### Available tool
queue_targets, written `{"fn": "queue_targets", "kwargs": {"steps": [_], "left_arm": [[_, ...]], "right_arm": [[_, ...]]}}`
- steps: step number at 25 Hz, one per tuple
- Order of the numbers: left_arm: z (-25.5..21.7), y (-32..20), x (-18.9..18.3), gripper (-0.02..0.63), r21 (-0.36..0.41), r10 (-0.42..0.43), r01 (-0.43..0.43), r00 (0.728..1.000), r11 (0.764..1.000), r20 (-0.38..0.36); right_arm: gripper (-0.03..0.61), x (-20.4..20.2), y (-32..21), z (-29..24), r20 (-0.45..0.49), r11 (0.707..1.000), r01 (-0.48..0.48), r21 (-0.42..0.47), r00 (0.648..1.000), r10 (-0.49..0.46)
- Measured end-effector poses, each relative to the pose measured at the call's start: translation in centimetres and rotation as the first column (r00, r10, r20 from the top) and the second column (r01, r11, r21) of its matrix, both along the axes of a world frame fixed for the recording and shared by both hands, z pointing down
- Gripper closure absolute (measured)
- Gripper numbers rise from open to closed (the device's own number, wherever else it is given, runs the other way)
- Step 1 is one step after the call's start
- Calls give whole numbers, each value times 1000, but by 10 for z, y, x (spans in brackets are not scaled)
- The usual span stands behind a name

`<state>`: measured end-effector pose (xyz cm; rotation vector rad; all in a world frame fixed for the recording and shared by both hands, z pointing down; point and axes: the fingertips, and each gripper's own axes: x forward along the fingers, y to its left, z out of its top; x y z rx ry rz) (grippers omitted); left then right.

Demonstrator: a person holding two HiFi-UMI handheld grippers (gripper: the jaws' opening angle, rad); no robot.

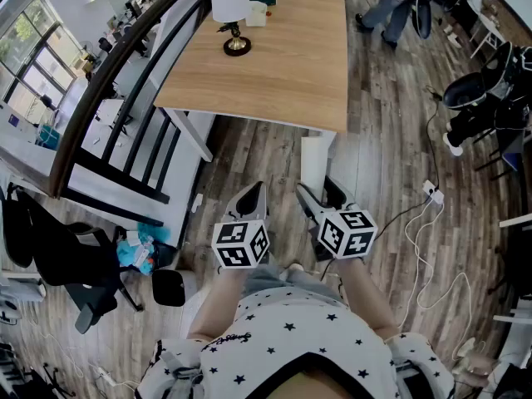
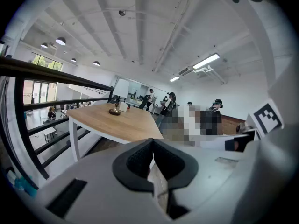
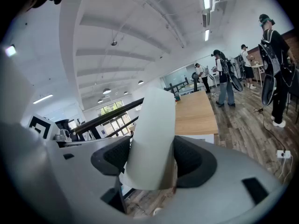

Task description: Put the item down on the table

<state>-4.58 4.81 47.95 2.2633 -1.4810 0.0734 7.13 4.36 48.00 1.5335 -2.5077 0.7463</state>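
Clamping a white cylinder (image 3: pixel 152 134) between its pads, the right tool (image 3: pixel 150 160) holds it jutting forward past the jaws, above the wood floor (image 1: pixel 391 123). Just left of it, the left tool (image 2: pixel 153 161) has its jaws together on nothing. Well ahead of both stands the wooden surface (image 1: pixel 283 69), with 1 table lamp (image 1: pixel 231 11) and 1 white cup (image 1: pixel 256 13) at its far end.

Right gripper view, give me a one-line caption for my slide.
Right gripper clamps a white cylindrical item, the wooden table ahead, people standing on the plank floor beyond.
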Motion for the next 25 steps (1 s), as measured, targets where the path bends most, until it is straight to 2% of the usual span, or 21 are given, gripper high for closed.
{"fn": "queue_targets", "kwargs": {"steps": [6,13,18,25], "left_arm": [[-10,53,-7,601,-7,19,-19,1000,1000,-7],[-18,87,-18,601,15,83,-82,997,996,-5],[-21,92,-25,601,22,84,-84,996,996,-1],[-29,84,-16,601,47,63,-63,998,997,-1]], "right_arm": [[286,-12,53,-19,-24,1000,1,24,1000,0],[285,-28,91,-32,1,998,-34,47,999,34],[285,-35,96,-36,-9,997,-43,62,999,44],[285,-26,87,-44,-13,996,-13,86,1000,15]]}}
